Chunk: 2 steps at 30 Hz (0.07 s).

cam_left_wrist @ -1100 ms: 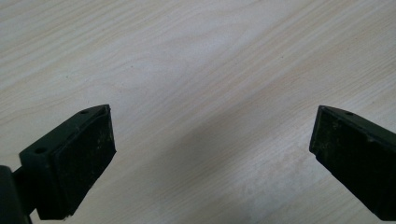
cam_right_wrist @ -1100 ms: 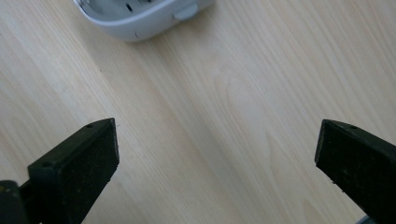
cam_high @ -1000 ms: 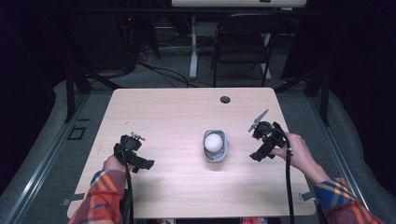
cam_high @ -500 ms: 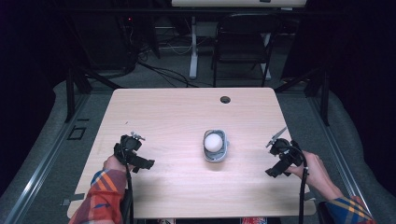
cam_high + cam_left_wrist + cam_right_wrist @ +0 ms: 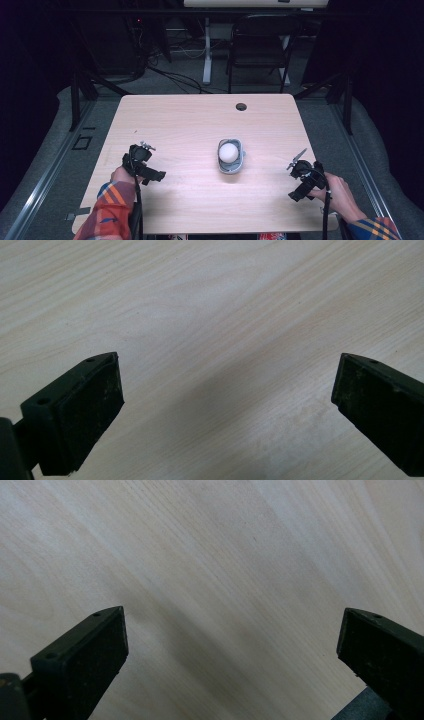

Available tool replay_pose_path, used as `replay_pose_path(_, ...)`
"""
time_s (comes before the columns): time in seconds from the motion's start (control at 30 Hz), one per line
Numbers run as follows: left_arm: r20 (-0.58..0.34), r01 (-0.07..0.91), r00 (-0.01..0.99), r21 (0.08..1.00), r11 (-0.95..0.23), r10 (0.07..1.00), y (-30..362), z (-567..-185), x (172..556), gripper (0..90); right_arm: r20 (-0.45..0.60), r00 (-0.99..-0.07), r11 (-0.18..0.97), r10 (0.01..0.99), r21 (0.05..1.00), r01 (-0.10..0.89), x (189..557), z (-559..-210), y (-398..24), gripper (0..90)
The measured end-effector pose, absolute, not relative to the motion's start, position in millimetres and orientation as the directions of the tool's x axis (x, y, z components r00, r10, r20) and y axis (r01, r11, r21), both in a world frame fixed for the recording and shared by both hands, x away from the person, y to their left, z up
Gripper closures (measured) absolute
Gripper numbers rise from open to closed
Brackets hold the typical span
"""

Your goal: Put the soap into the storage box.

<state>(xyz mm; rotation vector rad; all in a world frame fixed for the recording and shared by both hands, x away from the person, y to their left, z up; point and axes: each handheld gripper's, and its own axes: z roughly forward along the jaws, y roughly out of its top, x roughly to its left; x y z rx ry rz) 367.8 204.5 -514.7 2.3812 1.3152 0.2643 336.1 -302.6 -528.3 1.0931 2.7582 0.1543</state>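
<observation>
A white ball sat in a small grey dish near the centre of the worktop, slightly toward the person's right half. The dish appeared a little longer front-to-back than wide; its exact form could not be resolved.

The left claw rested on the worktop to the dish's left and slightly nearer the person, well apart from it. In the left gripper view, the left claw's jaws stood wide apart over bare wood, holding nothing.

The right claw lay at the right edge of the worktop, also well apart from the dish. In the right gripper view, the right claw's jaws stood wide apart, empty.

Judged from the high view, the two claws were about equally distant from the dish; neither pointed at it.
</observation>
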Motion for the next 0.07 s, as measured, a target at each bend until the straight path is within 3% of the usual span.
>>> replay_pose_path(0.07, -0.029, 0.767, 0.537, 0.432, -0.474, 0.843, 204.2, -514.7, 367.9, 0.0, -0.119, -0.721, 0.73, 0.682, 0.149, 0.667, 337.3, -528.5, -303.0, 0.0)
